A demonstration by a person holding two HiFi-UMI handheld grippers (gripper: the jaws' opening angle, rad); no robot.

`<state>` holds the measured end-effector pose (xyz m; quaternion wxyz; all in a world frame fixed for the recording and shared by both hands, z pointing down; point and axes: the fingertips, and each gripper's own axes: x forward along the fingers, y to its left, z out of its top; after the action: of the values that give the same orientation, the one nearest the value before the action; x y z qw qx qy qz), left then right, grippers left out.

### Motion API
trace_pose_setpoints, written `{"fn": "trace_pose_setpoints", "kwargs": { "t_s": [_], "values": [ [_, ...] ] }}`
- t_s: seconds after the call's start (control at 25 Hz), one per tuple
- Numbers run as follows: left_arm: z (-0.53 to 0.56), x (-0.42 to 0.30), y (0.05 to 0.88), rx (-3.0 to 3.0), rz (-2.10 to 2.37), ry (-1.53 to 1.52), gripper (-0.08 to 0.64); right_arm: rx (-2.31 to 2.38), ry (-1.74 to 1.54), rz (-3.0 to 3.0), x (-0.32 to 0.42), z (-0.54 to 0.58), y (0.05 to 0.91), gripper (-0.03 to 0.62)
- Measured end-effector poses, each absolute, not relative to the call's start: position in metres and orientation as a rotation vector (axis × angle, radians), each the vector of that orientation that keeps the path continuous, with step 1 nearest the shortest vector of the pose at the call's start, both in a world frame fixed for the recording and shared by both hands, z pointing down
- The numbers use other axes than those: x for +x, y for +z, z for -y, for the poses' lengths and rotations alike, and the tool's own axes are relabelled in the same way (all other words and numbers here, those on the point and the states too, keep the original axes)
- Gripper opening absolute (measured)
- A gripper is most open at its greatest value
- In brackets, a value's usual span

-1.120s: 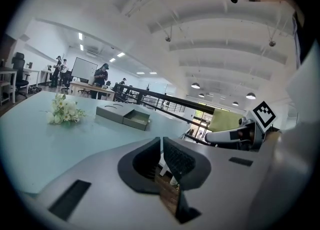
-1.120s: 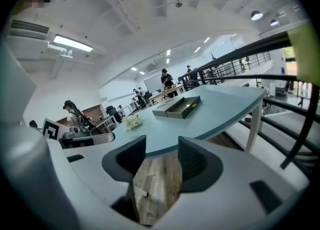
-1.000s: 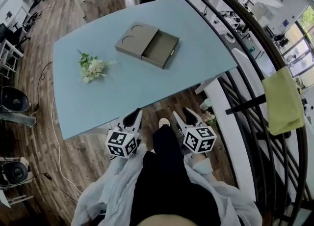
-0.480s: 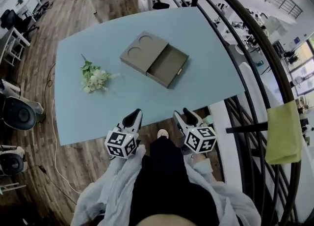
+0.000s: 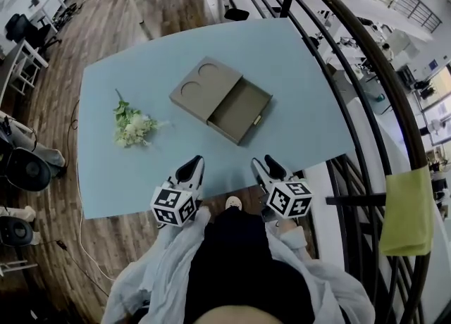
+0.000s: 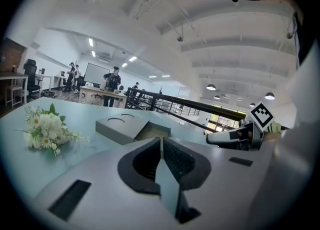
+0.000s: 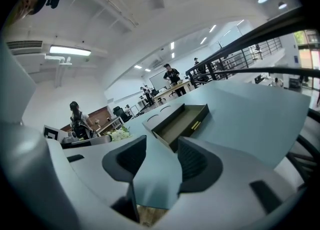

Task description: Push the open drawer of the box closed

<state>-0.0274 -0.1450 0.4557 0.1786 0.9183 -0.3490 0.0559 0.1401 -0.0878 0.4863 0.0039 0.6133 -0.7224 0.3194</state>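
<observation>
drawer (image 5: 239, 110) juts from box (image 5: 204, 89) diagonally; opening toward near-right

Head view steeply down over table (image 5: 282, 69); gripper views low, facing box (image 6: 117, 128).

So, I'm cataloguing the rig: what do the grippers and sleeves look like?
Both the left gripper and right gripper are light grey with black ribbed pads; each carries a white cube with black square markers. The sleeves are pale grey-white.
</observation>
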Motion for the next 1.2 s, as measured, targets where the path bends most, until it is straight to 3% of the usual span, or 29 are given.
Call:
{"fn": "trace_pose_setpoints", "kwargs": {
  "t_s": [0.36,1.2],
  "values": [
    [0.165,-0.004,0.458,2.599,1.024,0.119,0.031,1.902,1.028,2.303,0.164,0.113,0.490,0.200],
    [0.176,0.027,0.487,2.563,0.934,0.249,0.029,1.877,1.582,2.382,0.187,0.132,0.513,0.236]
  ]
}}
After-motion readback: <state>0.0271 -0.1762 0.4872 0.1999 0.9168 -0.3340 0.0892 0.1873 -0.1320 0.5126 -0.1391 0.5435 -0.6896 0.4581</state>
